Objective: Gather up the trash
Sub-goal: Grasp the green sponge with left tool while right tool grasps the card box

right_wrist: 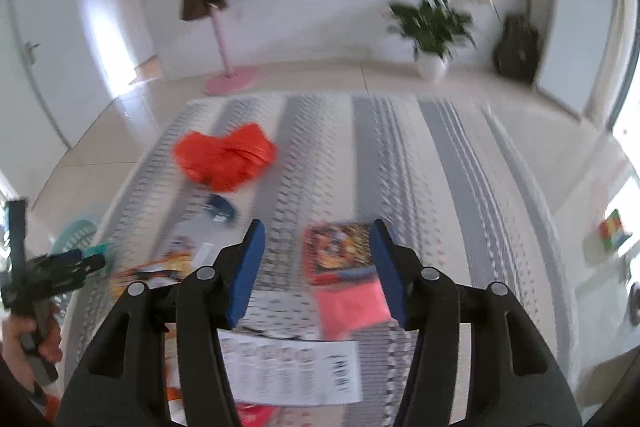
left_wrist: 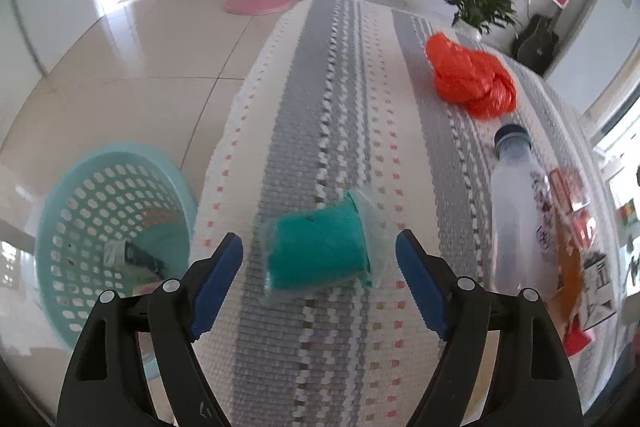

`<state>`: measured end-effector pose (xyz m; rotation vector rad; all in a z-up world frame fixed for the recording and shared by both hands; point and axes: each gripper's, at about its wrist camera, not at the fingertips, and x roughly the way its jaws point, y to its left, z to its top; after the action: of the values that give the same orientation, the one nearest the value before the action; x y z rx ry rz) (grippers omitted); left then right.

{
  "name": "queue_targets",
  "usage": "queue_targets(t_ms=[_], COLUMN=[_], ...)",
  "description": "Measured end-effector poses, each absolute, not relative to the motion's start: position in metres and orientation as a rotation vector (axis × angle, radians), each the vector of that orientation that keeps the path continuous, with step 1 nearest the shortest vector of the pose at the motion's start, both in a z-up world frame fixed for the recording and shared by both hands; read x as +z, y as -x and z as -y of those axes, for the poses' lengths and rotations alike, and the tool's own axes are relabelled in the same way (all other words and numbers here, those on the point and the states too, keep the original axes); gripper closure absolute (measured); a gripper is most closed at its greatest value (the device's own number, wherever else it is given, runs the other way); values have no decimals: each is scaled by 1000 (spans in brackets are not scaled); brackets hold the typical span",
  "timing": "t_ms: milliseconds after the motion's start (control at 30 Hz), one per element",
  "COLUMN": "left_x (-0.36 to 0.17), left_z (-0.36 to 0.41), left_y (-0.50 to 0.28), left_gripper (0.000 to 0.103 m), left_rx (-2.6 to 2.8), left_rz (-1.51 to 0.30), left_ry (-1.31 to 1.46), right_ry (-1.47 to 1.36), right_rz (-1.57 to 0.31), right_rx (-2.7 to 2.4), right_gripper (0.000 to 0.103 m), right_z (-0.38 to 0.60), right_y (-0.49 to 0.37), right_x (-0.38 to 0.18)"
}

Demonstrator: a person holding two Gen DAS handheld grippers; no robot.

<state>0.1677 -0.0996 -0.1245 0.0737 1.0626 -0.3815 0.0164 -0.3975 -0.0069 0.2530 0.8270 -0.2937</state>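
A teal cup (left_wrist: 320, 255) in clear wrap lies on its side on the striped tablecloth (left_wrist: 320, 87). My left gripper (left_wrist: 319, 239) is open, with a blue pad on either side of the cup and neither touching it. A teal mesh basket (left_wrist: 112, 223) stands on the floor left of the table with some rubbish in it. My right gripper (right_wrist: 318, 227) is open above a colourful snack packet (right_wrist: 340, 251), and nothing is pressed between its pads. A crumpled orange plastic bag (right_wrist: 224, 159) lies further back. A hand (right_wrist: 24, 339) holds the left gripper at the left edge.
A clear bottle with a dark blue cap (left_wrist: 516, 211) lies right of the cup, beside snack wrappers (left_wrist: 572, 227). A white printed leaflet (right_wrist: 292, 375) lies under the right gripper. Beyond the table are a pink coat stand (left_wrist: 256, 3), a potted plant (right_wrist: 432, 27) and a tiled floor.
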Motion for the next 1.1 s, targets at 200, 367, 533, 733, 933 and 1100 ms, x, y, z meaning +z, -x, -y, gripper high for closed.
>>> queue_targets(t_ms=[200, 367, 533, 733, 933, 1100], left_x=[-141, -138, -137, -137, -137, -135], left_z=[116, 125, 127, 126, 124, 114], left_y=[-163, -158, -157, -157, -156, -158], left_gripper=[30, 50, 51, 51, 51, 51], left_rx=[-363, -368, -374, -394, -411, -471], left_rz=[-1065, -1019, -1000, -987, -977, -977], left_ry=[-164, -231, -236, -240, -235, -178], right_ry=[-296, -327, -424, -573, -560, -548], right_rz=[-937, -1019, -1109, -1085, -1116, -1165], right_rx=[-298, -260, -276, -305, -334, -337], right_gripper=[35, 35, 29, 22, 22, 19], right_z=[413, 407, 417, 441, 429, 415], right_y=[-30, -32, -50, -69, -106, -130], right_x=[-46, -71, -91, -101, -105, -103])
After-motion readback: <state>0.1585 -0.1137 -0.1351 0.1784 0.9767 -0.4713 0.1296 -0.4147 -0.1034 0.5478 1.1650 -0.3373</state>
